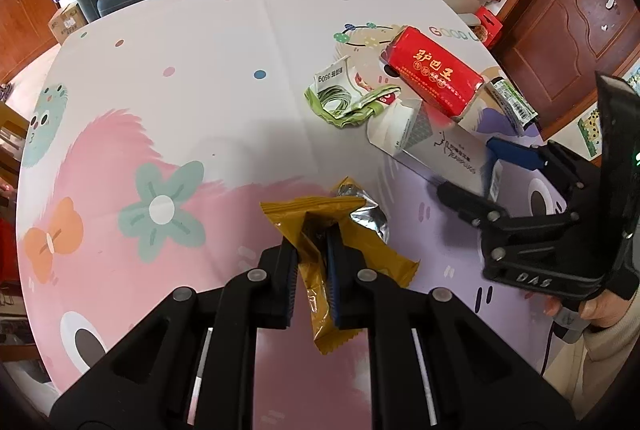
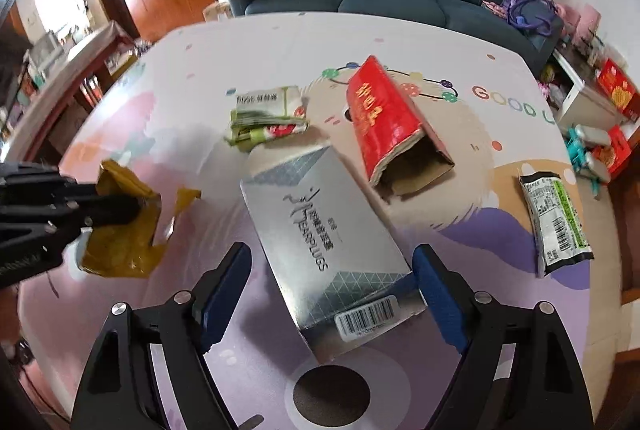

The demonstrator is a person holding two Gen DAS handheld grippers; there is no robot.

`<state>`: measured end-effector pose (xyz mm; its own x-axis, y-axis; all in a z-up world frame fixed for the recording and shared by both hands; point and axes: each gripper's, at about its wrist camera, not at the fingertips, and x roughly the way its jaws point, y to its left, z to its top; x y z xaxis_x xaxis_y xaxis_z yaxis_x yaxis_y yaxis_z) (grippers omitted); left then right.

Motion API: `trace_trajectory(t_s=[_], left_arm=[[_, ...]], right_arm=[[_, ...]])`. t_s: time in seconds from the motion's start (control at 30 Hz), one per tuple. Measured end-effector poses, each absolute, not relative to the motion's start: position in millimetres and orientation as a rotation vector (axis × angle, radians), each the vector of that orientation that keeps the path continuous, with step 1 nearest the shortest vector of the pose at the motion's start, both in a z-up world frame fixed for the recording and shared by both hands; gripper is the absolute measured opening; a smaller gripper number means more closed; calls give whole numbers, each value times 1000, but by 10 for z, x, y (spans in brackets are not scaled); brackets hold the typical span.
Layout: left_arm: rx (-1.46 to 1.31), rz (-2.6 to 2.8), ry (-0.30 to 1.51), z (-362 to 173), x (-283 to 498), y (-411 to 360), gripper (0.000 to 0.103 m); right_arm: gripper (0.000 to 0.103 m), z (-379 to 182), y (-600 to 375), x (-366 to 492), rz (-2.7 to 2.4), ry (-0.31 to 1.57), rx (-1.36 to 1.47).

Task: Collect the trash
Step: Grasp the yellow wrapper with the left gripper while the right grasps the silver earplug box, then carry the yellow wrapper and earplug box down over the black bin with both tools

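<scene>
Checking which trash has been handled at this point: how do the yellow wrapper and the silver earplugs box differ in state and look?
The yellow wrapper is clamped in the shut left gripper; the silver earplugs box lies flat on the table, between the open right gripper's fingers, ungripped. The wrapper is crumpled, torn foil; the box is rigid, flat card with a barcode label. Both are empty packaging.

A table under a pastel cartoon-printed cloth (image 2: 192, 78) is carrying a silver earplug box (image 2: 320, 230), an open-ended red carton (image 2: 384, 118), a crumpled green-and-white packet (image 2: 268, 118) and a black-and-white sachet (image 2: 556, 222).
</scene>
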<state>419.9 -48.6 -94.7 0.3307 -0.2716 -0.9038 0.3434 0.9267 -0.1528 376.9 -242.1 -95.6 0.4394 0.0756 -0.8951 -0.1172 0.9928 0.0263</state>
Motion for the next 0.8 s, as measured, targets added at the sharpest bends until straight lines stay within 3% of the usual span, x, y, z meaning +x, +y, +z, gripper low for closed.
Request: trace_trajectory(t_s=[0.03, 0.07, 0.4, 0.8], left_arm=[[71, -405, 1168, -943, 4187, -485, 10], [73, -405, 1168, -954, 4205, -510, 10], [69, -415, 1176, -938, 4074, -418, 10], [105, -477, 1187, -746, 3412, -225, 10]], right_arm=[[71, -979, -2385, 3764, 124, 1121, -61], [70, -991, -2361, 3747, 120, 1124, -61], [68, -1018, -2213, 3459, 101, 1118, -85], [68, -652, -2007, 2366, 32, 1068, 69]])
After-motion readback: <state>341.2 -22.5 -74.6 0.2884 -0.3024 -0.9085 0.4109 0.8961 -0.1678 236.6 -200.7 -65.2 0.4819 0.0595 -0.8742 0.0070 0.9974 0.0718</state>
